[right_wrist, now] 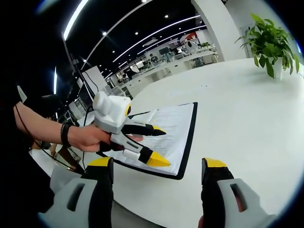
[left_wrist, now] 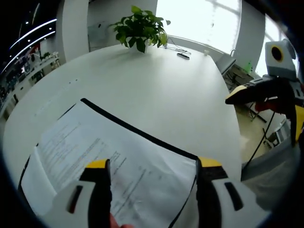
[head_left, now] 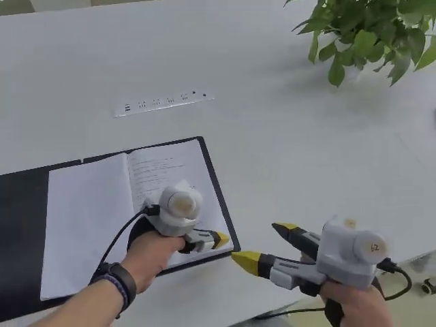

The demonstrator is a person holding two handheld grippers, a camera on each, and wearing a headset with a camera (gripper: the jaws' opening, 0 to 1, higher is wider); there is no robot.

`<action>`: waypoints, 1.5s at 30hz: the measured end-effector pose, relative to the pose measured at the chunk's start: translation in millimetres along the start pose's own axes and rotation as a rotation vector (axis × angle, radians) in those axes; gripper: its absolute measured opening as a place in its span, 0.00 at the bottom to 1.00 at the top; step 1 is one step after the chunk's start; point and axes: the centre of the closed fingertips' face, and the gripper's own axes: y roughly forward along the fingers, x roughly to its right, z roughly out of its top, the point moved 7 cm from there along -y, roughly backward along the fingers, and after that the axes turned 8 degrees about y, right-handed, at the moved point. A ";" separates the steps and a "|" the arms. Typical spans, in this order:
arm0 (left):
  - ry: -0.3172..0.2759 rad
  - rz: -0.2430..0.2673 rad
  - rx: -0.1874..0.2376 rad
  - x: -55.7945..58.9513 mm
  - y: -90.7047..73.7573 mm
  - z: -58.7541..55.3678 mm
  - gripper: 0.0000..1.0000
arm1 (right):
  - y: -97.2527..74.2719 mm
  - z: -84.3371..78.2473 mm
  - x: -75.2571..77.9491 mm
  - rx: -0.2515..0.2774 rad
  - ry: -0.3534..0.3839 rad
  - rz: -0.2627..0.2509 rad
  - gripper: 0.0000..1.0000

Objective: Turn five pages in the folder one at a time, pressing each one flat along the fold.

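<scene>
An open folder [head_left: 24,225] with a black cover lies on the white table, white printed pages [head_left: 88,211] facing up. My left gripper [head_left: 216,239] hovers open over the lower right corner of the right page [left_wrist: 90,142], with nothing between its yellow-tipped jaws. In the left gripper view the left gripper [left_wrist: 153,164] straddles the page's black edge. My right gripper [head_left: 266,244] stands open just right of the folder, off the paper, near the table's front edge. In the right gripper view the right gripper [right_wrist: 156,162] points at the folder [right_wrist: 178,121] and at the left gripper [right_wrist: 160,146].
A leafy potted plant [head_left: 371,34] stands at the table's far right. A white power strip [head_left: 163,102] sits flush in the table beyond the folder. The table's front edge runs close under the right gripper. Cables trail from both grippers.
</scene>
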 end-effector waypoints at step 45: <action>0.005 0.021 -0.014 13.2 7.5 -9.4 0.74 | 15.3 3.8 12.1 -0.022 0.032 0.077 0.67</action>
